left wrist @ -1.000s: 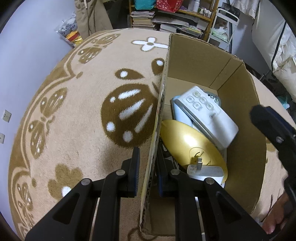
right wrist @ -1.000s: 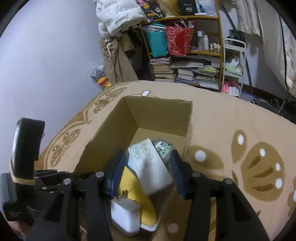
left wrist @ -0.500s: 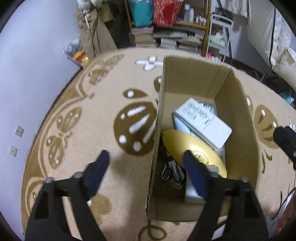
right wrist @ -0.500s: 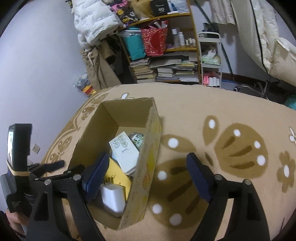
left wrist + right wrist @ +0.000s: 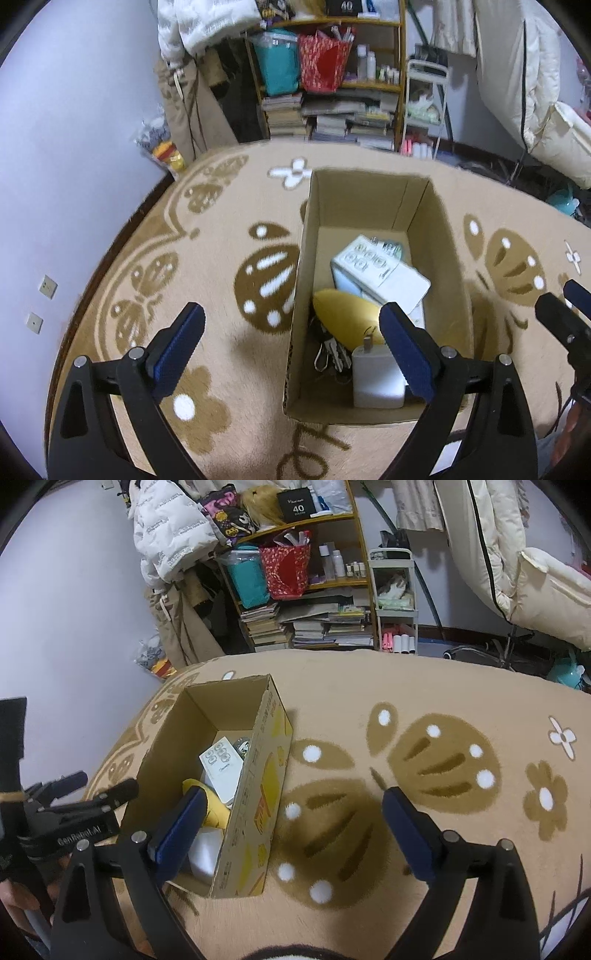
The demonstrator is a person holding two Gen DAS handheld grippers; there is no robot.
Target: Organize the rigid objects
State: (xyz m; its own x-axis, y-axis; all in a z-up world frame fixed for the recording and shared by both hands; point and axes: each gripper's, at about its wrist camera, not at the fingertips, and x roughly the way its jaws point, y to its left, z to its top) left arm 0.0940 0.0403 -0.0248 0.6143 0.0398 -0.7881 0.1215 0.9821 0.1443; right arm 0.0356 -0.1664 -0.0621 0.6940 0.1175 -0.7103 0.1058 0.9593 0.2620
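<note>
One open brown cardboard box (image 5: 373, 280) sits on the tan carpet with brown flower and butterfly shapes (image 5: 207, 258). Inside it, counted: one white flat device with round buttons on top (image 5: 380, 269), one gold-yellow oval dish (image 5: 345, 314), one white plug adapter with metal prongs (image 5: 376, 376) at the near end, one bunch of metal keys and clips (image 5: 330, 356) by the left wall, and one small round patterned item (image 5: 243, 744) at the far end, mostly hidden. Two tools: the left tool (image 5: 291, 347) is spread wide and holds nothing, its blue-padded fingers (image 5: 179, 343) straddling the box's left wall from above; the right tool (image 5: 291, 830) is likewise wide apart and empty, hanging over the box's right wall and the carpet beside it. One wooden bookshelf with stacked books, a teal bag and a red bag (image 5: 295, 583) stands at the back. Versus 1.0 s ago: the left tool was pinched on the box's left wall and the right one was narrower and low over the contents; both are now released, fully spread, and higher, with the box seen whole. Contents unchanged.
</note>
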